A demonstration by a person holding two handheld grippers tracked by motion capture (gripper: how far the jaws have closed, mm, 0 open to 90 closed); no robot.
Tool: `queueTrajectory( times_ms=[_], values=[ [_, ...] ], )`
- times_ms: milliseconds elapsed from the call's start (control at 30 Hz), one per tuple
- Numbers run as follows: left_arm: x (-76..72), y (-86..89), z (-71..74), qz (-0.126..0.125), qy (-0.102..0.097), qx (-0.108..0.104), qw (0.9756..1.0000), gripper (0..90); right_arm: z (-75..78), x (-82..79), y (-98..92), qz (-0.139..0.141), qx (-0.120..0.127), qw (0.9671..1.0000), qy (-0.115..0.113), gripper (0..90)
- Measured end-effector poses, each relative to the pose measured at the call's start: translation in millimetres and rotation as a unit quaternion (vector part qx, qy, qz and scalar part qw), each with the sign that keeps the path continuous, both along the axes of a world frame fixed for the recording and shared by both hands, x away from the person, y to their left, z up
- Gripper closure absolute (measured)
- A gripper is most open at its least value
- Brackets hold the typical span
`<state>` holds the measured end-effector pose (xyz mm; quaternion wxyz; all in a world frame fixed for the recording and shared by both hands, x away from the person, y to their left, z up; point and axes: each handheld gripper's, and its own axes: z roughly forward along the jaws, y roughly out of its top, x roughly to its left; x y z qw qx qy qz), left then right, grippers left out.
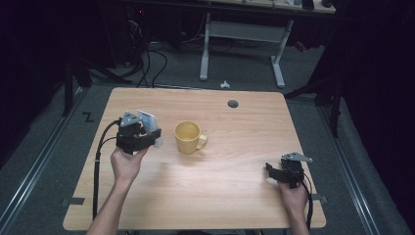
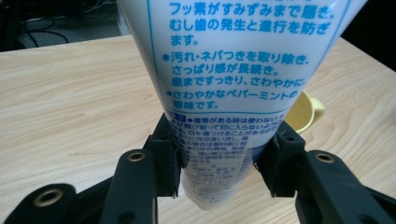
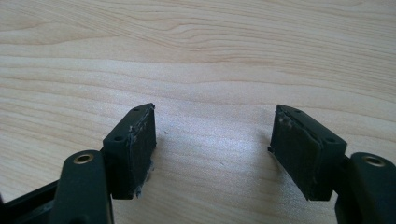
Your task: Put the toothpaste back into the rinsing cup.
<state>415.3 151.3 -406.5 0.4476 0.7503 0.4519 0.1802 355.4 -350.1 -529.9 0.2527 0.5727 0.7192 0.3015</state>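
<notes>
Left gripper view: left gripper (image 2: 223,163) clamps toothpaste tube (image 2: 233,70).

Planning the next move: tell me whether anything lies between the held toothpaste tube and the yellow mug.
Nothing visible does. The left gripper clamps the toothpaste tube, and only bare table separates it from the yellow mug beside it.
</notes>
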Motion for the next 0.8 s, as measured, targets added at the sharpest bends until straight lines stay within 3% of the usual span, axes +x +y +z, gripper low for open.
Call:
queueTrajectory(
  times_ms=[400, 600, 800],
  values=[
    [4.5, -13.3, 13.7, -0.019, -0.008, 0.000, 0.9998, 56.0, 0.0, -0.1, 0.0, 0.000, 0.000, 1.0000, 0.000, 31.2],
    [7.6, -16.6, 17.1, -0.024, -0.009, -0.012, 0.9996, 56.3, 0.0, -0.2, 0.0, 0.000, 0.000, 1.0000, 0.000, 31.2],
    [9.2, -25.3, 22.2, -0.032, -0.013, -0.003, 0.9994, 56.5, 0.0, -0.1, 0.0, 0.000, 0.000, 1.0000, 0.000, 31.1]
  ],
)
